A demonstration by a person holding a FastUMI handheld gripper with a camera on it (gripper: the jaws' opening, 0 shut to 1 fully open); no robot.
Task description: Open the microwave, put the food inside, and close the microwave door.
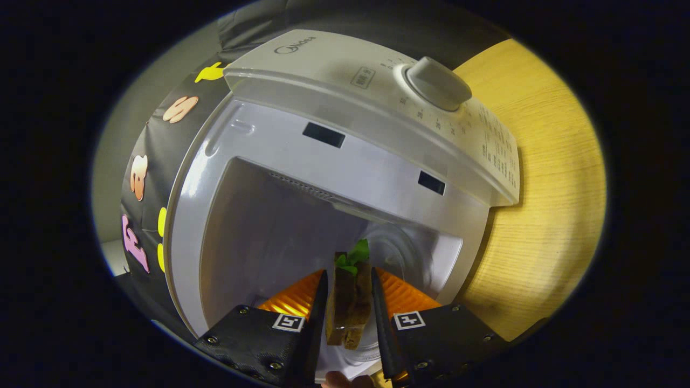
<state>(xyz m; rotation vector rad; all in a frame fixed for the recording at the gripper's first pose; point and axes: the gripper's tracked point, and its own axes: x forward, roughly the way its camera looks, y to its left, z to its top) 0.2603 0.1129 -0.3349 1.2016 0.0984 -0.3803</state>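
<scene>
White microwave (345, 178) sits wide open on the wooden table (539, 215), view tilted sideways. Gripper (349, 302) is clamped on the food (350, 307), a brown sandwich-looking chunk with a green leaf on top, both fingers pressing its sides. It's right at the mouth of the cavity, glass turntable (399, 248) just beyond.

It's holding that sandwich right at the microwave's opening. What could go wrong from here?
The brown sandwich with green leaf is pinched on edge by the gripper; it could slip or shed filling. The tilted approach might bump a finger against the white microwave cavity's wall. Dropped off the glass turntable, it may land crooked.
</scene>
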